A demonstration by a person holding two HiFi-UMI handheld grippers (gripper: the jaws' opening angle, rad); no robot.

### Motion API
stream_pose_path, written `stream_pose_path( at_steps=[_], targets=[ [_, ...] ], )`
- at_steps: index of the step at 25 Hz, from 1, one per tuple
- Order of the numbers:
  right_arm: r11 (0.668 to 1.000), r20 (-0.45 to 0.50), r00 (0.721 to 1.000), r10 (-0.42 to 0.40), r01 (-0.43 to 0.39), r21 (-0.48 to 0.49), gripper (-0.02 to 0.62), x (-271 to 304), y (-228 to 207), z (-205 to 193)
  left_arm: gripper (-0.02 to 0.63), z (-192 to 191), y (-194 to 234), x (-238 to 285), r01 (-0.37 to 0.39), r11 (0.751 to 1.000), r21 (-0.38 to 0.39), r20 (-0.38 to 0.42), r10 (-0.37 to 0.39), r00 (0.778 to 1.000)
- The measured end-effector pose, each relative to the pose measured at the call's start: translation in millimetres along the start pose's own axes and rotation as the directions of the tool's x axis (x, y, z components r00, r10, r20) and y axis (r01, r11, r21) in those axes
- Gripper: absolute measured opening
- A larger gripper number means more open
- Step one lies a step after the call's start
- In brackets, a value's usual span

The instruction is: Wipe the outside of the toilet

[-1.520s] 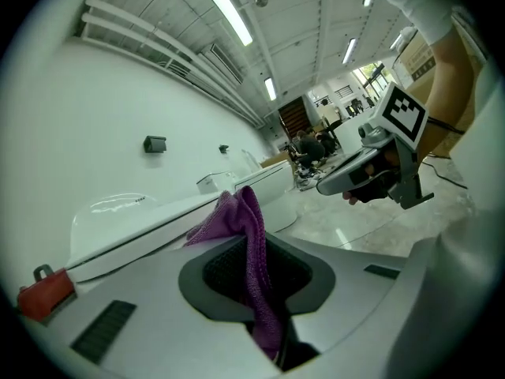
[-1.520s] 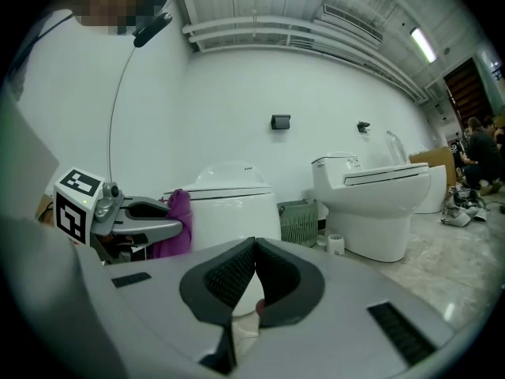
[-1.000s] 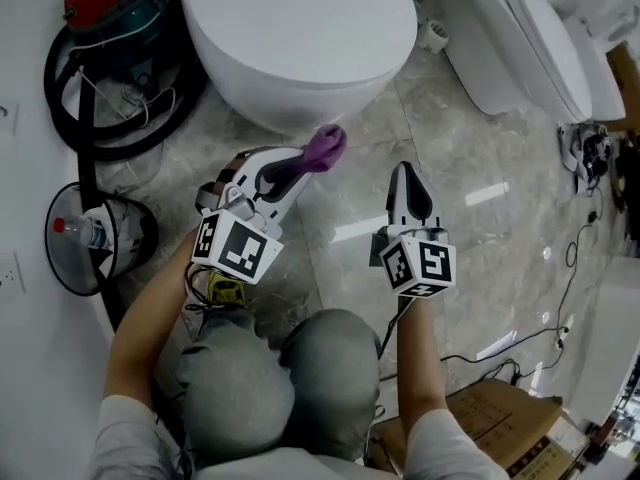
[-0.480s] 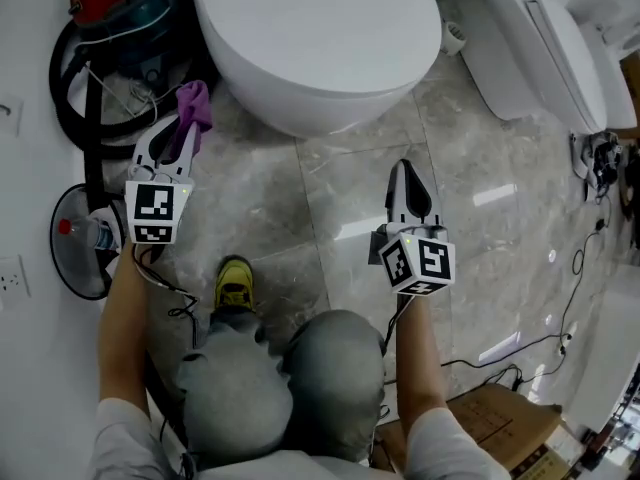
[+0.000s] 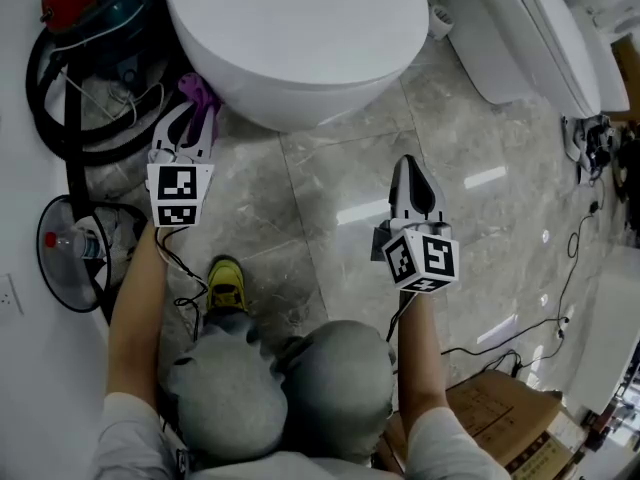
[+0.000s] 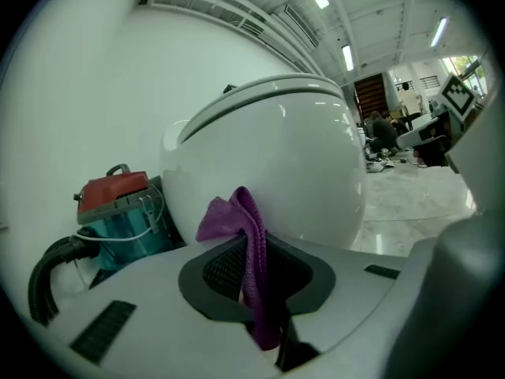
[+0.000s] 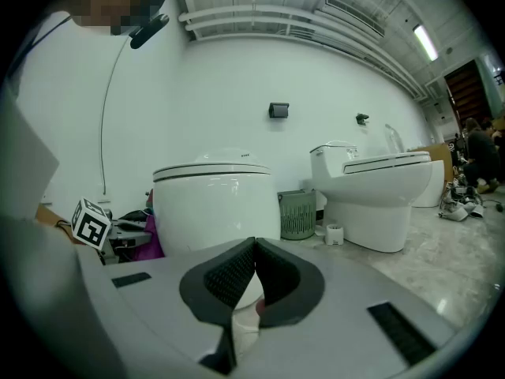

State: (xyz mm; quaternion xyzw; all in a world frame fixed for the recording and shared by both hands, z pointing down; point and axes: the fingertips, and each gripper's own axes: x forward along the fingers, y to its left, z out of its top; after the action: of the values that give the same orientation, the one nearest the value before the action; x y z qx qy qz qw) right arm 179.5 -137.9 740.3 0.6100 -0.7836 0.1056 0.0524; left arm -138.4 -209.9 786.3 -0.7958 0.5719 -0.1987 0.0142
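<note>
The toilet (image 5: 300, 38) stands at the top centre of the head view. The vacuum cleaner (image 5: 100, 13) sits to its left. The left gripper (image 5: 196, 110) is between these 2, with the cloth (image 5: 199, 90) in its jaws, just beside the toilet's left side. The right gripper (image 5: 412, 173) is farther right, in front of the toilet and apart from it. A 2nd toilet (image 5: 530, 38) stands at the right. A bin (image 7: 297, 214) stands between the 2 toilets.

The left gripper (image 5: 190, 120), on an arm stretched forward, has its jaws clamped on a purple cloth (image 5: 198, 93). The right gripper (image 5: 411, 171) points forward, jaws together, holding nothing.
</note>
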Motion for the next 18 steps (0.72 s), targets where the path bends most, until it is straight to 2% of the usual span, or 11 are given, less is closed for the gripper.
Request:
stream_pose_path(
  at_steps=[3,7,12,18],
  targets=[
    [1.0,0.003,1.0,-0.003,0.003,0.008,0.008,-3,2,-1,0.067,7,-27,-4,0.051,0.999,-0.003,0.017,-0.051,0.999],
    [1.0,0.011,1.0,0.001,-0.001,0.012,0.008,-9,5,2,0.067,17,-48,-13,0.067,0.997,-0.028,0.049,-0.065,0.997],
    [1.0,0.015,1.0,-0.016,0.016,0.016,0.008,-18,-2,1,0.067,21,-79,-18,0.13,0.991,0.033,0.072,-0.132,0.989],
    [0.999,0.002,1.0,-0.026,0.026,0.024,0.008,-24,-7,-7,0.067,27,-132,-15,0.229,0.967,0.11,0.079,-0.238,0.968]
  ],
)
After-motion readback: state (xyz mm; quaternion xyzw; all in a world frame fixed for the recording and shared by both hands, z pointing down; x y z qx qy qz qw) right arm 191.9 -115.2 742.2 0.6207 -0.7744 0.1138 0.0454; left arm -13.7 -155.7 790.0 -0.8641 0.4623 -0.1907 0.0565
